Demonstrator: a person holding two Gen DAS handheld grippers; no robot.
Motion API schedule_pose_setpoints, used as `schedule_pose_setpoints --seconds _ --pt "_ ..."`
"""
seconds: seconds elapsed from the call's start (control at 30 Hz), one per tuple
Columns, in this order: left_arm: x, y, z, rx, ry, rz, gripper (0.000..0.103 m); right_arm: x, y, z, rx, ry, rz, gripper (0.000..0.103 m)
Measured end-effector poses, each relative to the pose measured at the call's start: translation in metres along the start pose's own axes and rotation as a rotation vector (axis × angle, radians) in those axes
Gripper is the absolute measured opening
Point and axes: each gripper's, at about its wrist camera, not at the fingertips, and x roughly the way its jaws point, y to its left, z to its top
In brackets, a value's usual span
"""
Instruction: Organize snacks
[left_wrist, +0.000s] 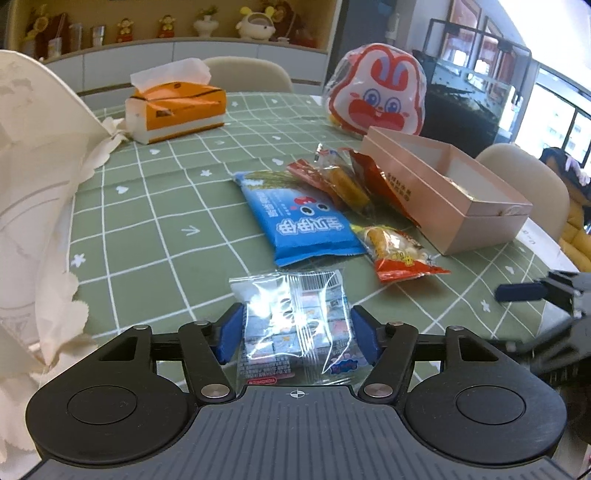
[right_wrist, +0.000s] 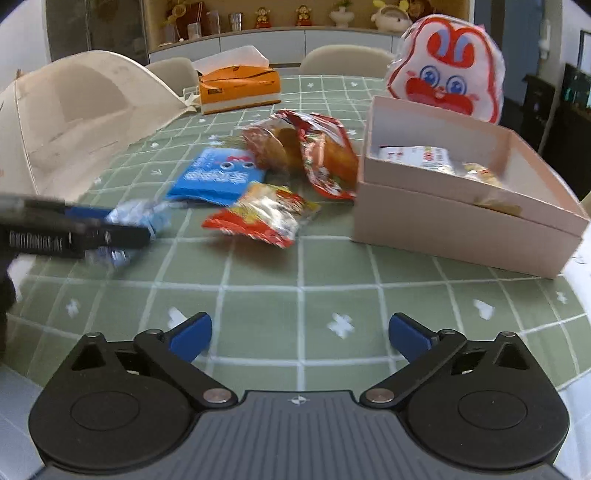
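My left gripper (left_wrist: 297, 336) is shut on a clear bag of small wrapped candies (left_wrist: 295, 321), its blue pads against the bag's two sides just above the green checked tablecloth. In the right wrist view the same gripper (right_wrist: 110, 225) is blurred at the left with the bag (right_wrist: 140, 218) in it. Beyond lie a blue snack packet (left_wrist: 306, 225), a red-yellow packet (left_wrist: 399, 254) and red packets of cakes (left_wrist: 332, 177). An open pink box (right_wrist: 461, 221) at the right holds a few packets. My right gripper (right_wrist: 299, 332) is open and empty over bare cloth in front of the box.
A white lace-edged cover (left_wrist: 37, 166) rises at the left. An orange tissue box (left_wrist: 177, 110) and a red-and-white rabbit bag (left_wrist: 380, 92) stand at the back. Chairs ring the table, whose edge (right_wrist: 576, 258) runs close to the right of the box.
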Motion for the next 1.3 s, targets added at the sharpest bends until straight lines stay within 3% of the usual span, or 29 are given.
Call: schedule_pose_setpoints --seconds 0.13,0.27,0.4,0.5,0.8,1.07,1.3 --pt "-0.005 -0.002 -0.002 0.009 0.007 -0.012 0.068 0.012 0.011 0.026 0.071 -0.034 0.009 0.094" --pt "-0.010 -0.007 -0.005 0.028 0.014 -0.027 0.068 0.043 0.020 0.047 0.108 -0.002 -0.024 0.090" --pt "-0.014 -0.010 -0.007 0.038 0.017 -0.038 0.068 0.055 0.028 0.053 0.079 -0.006 -0.088 0.084" --pt "-0.015 -0.013 -0.008 0.046 0.018 -0.043 0.068 0.051 0.028 0.052 0.077 -0.002 -0.080 0.079" --pt "-0.015 -0.038 -0.014 0.111 0.028 -0.067 0.068 -0.005 0.013 0.027 0.019 -0.038 -0.032 0.075" --pt "-0.025 -0.065 -0.018 0.148 0.029 -0.130 0.068 -0.062 -0.024 -0.007 0.041 -0.060 -0.087 0.074" --pt "-0.032 -0.110 -0.015 0.186 0.052 -0.218 0.068 -0.111 -0.060 -0.014 0.087 -0.146 -0.120 0.073"
